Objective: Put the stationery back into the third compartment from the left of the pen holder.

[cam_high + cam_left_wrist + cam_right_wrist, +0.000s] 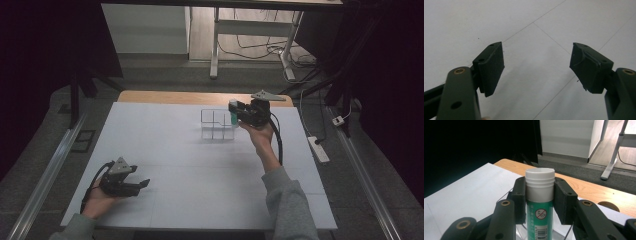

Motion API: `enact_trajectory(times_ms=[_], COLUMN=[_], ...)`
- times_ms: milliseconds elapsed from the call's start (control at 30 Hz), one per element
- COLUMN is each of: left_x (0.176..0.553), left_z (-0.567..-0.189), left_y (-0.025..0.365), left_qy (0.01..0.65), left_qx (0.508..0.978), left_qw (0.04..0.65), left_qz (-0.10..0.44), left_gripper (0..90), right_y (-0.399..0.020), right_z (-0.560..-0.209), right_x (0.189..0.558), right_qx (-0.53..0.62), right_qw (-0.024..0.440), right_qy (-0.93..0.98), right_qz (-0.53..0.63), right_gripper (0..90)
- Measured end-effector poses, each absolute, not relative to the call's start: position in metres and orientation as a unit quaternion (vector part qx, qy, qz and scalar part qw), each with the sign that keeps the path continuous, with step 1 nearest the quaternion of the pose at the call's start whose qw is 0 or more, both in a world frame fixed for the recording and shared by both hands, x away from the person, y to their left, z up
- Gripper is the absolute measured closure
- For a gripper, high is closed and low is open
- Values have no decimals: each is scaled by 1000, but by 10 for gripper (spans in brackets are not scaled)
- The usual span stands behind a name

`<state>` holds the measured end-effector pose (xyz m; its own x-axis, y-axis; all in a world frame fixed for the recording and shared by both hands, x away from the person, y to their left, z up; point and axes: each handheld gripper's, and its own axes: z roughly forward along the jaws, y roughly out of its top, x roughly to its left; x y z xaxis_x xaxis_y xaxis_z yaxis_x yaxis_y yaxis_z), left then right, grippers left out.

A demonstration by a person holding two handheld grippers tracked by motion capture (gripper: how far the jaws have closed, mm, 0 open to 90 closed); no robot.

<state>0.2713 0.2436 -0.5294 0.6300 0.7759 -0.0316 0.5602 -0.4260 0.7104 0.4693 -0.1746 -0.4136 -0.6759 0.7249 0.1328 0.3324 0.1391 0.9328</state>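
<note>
rack (218, 125) – table (200, 200) 1 o'clock | tube (233, 116) – at rack's 3 o'clock edge | left gripper (142, 184) – table 8 o'clock

A green cylindrical tube with a white ribbed cap (539, 195) stands upright, a red prohibition symbol on its label, directly above the clear plastic compartmented organiser (216, 125), at that organiser's right-hand end.

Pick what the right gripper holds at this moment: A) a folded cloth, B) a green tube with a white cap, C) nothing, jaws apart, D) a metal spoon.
B: the right gripper has its pads pressed on either side of the green tube with a white cap, above the clear divided box.
</note>
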Motion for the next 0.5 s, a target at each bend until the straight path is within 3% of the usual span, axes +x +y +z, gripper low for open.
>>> enact_trajectory(times_ms=[500], left_x=[272], left_z=[-530], left_y=[244], left_qy=[403], left_qx=[831], left_qw=[353], left_qz=[152], left_gripper=[275], right_y=[-167], right_z=[-419], right_x=[488], right_qx=[365], right_qw=[186], right_qy=[730], right_qz=[547], right_gripper=[645])
